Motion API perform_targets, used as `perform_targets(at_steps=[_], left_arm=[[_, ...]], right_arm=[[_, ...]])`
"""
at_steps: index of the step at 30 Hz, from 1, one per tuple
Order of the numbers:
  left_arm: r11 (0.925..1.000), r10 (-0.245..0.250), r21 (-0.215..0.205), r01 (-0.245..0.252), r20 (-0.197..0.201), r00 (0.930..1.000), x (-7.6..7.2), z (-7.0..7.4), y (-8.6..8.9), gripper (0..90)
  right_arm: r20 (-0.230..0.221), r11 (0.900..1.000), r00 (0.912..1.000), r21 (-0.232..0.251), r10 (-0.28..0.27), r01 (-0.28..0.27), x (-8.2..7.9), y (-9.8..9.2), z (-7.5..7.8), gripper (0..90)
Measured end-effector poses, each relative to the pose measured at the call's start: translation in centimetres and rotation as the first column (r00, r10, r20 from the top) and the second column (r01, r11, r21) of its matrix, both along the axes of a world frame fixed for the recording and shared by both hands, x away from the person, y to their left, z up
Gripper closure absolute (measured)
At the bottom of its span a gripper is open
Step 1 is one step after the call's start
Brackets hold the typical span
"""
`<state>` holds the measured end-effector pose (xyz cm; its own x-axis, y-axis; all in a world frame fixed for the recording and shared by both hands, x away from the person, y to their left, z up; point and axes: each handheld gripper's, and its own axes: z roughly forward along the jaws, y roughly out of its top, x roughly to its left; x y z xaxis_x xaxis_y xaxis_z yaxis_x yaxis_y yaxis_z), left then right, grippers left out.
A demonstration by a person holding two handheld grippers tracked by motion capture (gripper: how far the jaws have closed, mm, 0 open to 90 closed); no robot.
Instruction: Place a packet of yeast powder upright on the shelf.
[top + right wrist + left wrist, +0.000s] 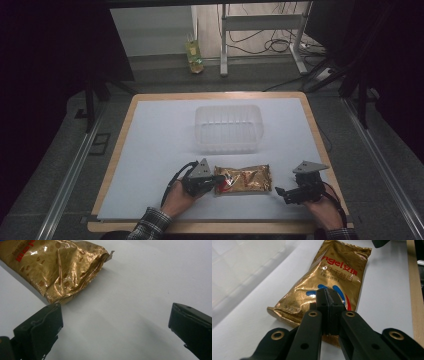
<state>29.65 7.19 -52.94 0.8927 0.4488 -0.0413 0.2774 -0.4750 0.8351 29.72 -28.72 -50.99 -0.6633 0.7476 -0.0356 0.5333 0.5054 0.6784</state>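
From the high view we see the table with its white sheet and wooden rim, lit against a dark room. A clear plastic tub stands at the far middle of the sheet, well apart from both hands. Nearer to us, between the two grippers, lies the gold foil packet, flat, with its long side running left to right.

The left gripper rests at the packet's left end. The left gripper view gives what the high view cannot: the two black pads stand pressed together over the packet's near end, with a pinch of gold foil caught between them. That view also lets us read blue and red print on the packet, and a blurred wall of the tub at the left.

The right gripper sits just beside the packet's right end, not touching it. In the right gripper view we see its jaws spread wide over bare white sheet, with the crinkled gold end lying ahead of the left jaw.
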Motion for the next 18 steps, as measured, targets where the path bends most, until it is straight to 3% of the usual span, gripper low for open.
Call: perform_targets(at_steps=[3, 10, 18], left_arm=[[0.9993, 0.004, 0.037, -0.004, 0.002, 1.0000, 0.07, -0.50, -0.40, 89.3], [0.9994, 0.002, 0.035, -0.001, -0.015, 0.9999, 0.29, -0.87, -0.37, 89.6], [0.9977, 0.013, 0.066, -0.013, 0.004, 0.9999, -0.03, -0.96, -0.53, 89.8]], right_arm=[[-0.003, 1.000, 1.0000, 0.009, -0.005, 0.005, 0.03, -0.05, 0.02, 0.0], [-0.010, 1.000, 0.9999, 0.001, -0.002, 0.002, 0.04, 0.19, -0.06, 0.0], [-0.015, 1.000, 0.9999, 0.003, 0.001, -0.001, 0.00, 0.28, 0.02, 0.0]])
